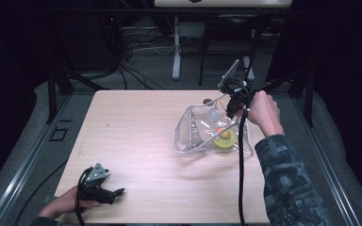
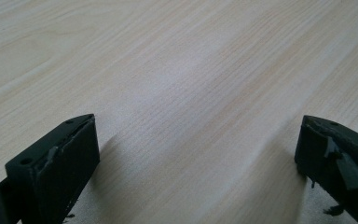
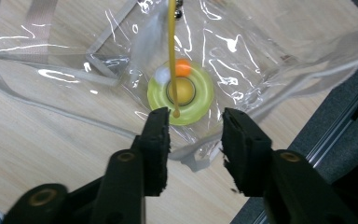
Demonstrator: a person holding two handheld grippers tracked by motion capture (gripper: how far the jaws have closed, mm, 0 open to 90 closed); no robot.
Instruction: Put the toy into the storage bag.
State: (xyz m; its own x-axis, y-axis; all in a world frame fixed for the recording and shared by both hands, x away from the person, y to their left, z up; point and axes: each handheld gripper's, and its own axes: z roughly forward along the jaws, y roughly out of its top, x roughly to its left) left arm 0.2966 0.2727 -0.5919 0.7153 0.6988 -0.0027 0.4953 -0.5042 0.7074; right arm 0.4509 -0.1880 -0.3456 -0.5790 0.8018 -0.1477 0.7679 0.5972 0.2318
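High view: right gripper [image 1: 229, 106] up over the far edge of a clear bag [image 1: 194, 126] on the table [image 1: 136, 136], a little right of the middle; yellow ring [image 1: 226, 139] plus small orange and white bits inside, near the bag's right side. Left gripper [image 1: 114, 193] parked at the near left corner, well apart from the bag. Best kept parked there, or brought over to pin the bag's near edge flat if the plastic drags.

Left gripper view: jaws wide apart, nothing between them, bare wood below.

Right gripper view: jaws part-open, gripping nothing; a thin yellow cord [image 3: 172, 56] hanging in front, its tip just off the left jaw. Ring [image 3: 181, 94] straight ahead under the plastic. To do this well: draw straight up and back, slowly, clear of cord and film, so nothing snags and the ring stays settled inside.

Writing: none legible anywhere; no brand or label on bag, ring or grippers.
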